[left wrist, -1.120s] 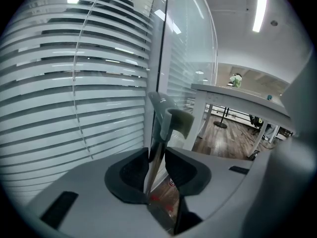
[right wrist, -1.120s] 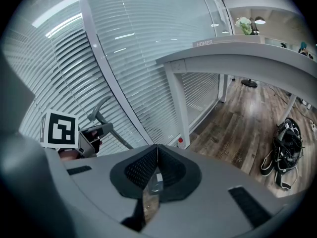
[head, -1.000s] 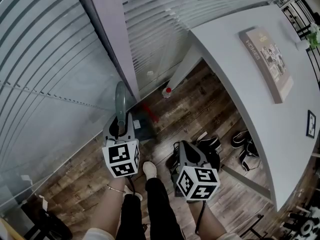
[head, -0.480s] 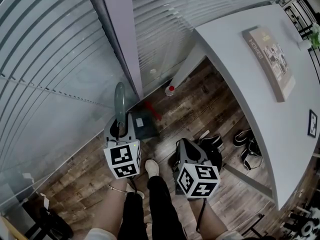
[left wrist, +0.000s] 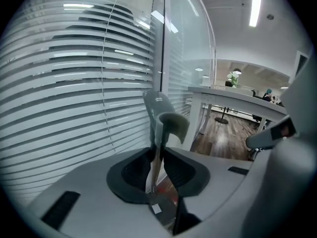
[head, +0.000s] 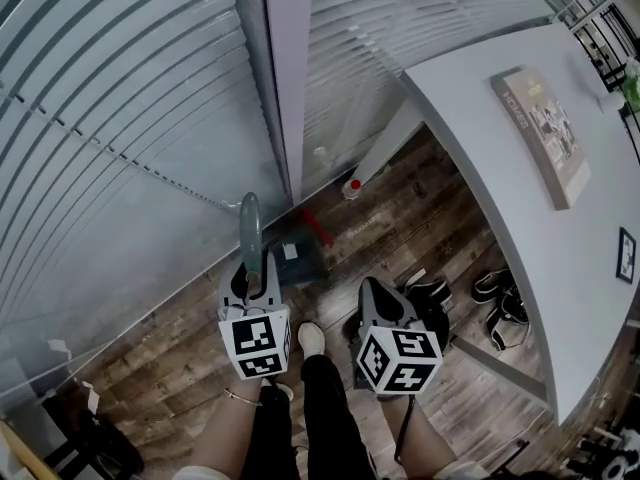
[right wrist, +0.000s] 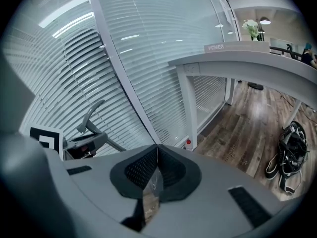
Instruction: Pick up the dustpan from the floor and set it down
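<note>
The dark grey plastic dustpan with a long grey-green handle sits low by the brown wooden floor. It is right next to the glass wall with white blinds. The handle stands up tall. I cannot tell if the pan part is touching the floor or is a tiny bit off it.

The left gripper has its fingers around the handle. The fingers have just been closing, and the left gripper view shows the handle squeezed between them. The right gripper is near it but not touching it. Its fingers are pressed together with nothing in them.

So the grab looks done. I think the lift is only starting, or has not started yet. After that, the dustpan has to be carried and put down.

Now let us count. There is one dustpan and there are two grippers. One small red thing lies just beside the pan. One little white bottle with a red cap stands by the wall. One big white counter has one book and one small picture frame on it. Under the counter I count at least three black and white shoes.
</note>
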### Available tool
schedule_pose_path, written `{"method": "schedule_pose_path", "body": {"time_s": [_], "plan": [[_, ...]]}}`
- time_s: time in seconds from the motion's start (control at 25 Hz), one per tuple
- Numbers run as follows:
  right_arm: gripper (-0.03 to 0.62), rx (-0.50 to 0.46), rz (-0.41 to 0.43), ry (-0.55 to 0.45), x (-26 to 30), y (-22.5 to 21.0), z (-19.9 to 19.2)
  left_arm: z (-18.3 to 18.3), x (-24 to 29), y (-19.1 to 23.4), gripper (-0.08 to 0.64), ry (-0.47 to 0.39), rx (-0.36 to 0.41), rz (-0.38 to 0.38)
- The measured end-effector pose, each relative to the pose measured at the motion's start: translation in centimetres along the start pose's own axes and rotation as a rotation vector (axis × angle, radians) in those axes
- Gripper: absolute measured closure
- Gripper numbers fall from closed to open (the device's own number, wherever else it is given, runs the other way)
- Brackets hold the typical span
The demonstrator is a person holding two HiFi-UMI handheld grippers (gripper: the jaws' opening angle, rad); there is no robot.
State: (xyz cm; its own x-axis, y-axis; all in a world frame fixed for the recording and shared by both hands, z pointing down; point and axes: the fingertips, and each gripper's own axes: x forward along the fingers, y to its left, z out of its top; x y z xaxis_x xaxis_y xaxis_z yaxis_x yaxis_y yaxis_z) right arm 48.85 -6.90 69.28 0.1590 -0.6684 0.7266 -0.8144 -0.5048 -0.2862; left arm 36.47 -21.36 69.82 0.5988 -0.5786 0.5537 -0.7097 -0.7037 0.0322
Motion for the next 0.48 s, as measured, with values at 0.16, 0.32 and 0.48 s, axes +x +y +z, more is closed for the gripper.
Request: {"method": "schedule_pose_path", "body": {"time_s": [0.16, 0.32, 0.48], "plan": [[0.560, -0.006, 0.015, -0.012, -0.6, 0.7, 0.5, 0.3, -1.6, -0.5, 0.466, 0.000, 0.006, -0.012], [0.560, 0.000, 0.027, -0.032, -1.7, 1.4, 1.2, 1.8, -4.0, -0.3, 0.466, -0.033, -0.001, -0.011], [0.560, -0.002, 0.042, -0.060, -3.6, 2.9, 2.4, 3.6, -7.5, 0.0, 0.466, -0.063, -0.005, -0.009]]}}
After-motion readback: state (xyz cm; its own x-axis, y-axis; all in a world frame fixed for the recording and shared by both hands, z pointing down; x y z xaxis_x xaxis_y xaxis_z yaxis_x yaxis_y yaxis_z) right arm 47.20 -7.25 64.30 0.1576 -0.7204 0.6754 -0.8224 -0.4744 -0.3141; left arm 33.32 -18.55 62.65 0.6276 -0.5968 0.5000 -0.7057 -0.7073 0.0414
